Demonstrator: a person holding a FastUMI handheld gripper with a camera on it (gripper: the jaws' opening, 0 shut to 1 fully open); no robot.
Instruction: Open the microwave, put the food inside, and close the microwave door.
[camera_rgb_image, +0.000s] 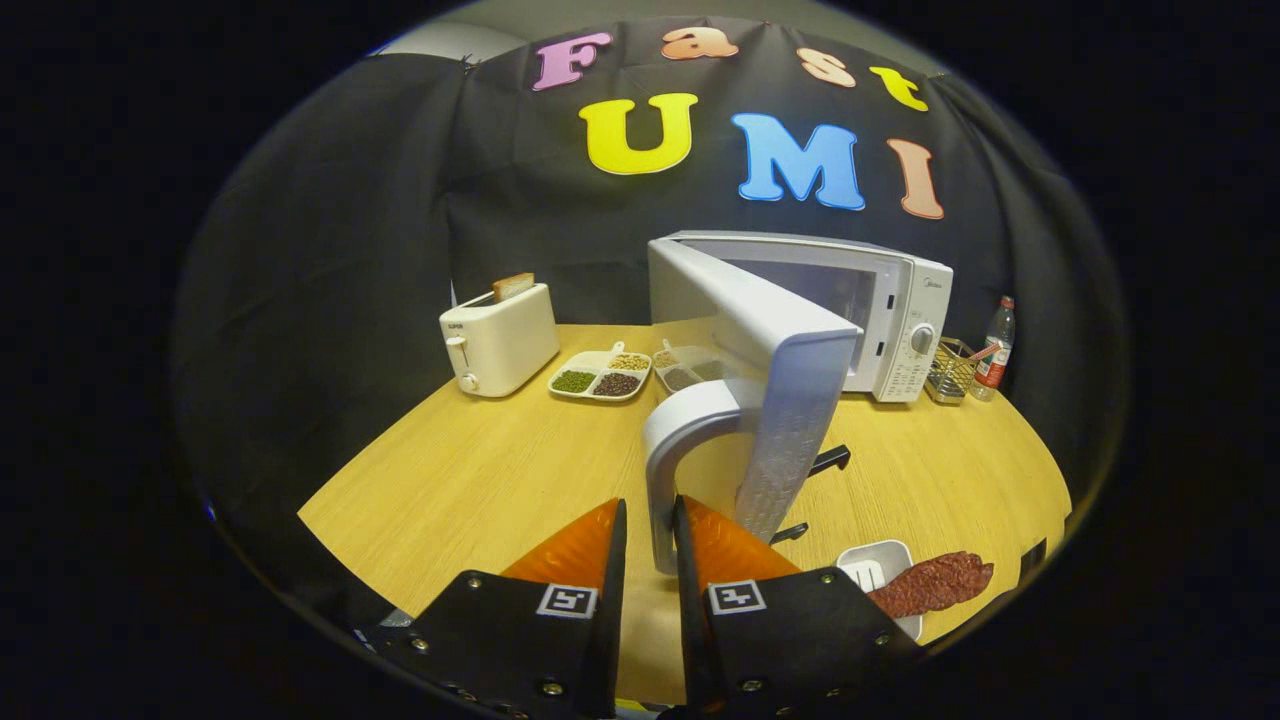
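The white microwave (890, 320) stands at the back of the wooden table (480, 480), and its door (790, 400) is swung far out towards me. The door's pale arched handle (672, 440) rises just ahead of my gripper (650, 510), with its lower end in the narrow gap between the fingertips. A sliver of table shows between the left finger and the handle, so the fingers stand slightly open and are not pressing on it. The food, a reddish-brown strip (935, 583), lies on a small white dish (880, 562) to the right of my right finger.
A white toaster (498, 340) with a slice of bread stands back left. Beside it is a divided dish of beans (600, 376), and another dish (690, 368) shows through the door glass. Right of the microwave are a wire basket (950, 370) and a bottle (996, 345).
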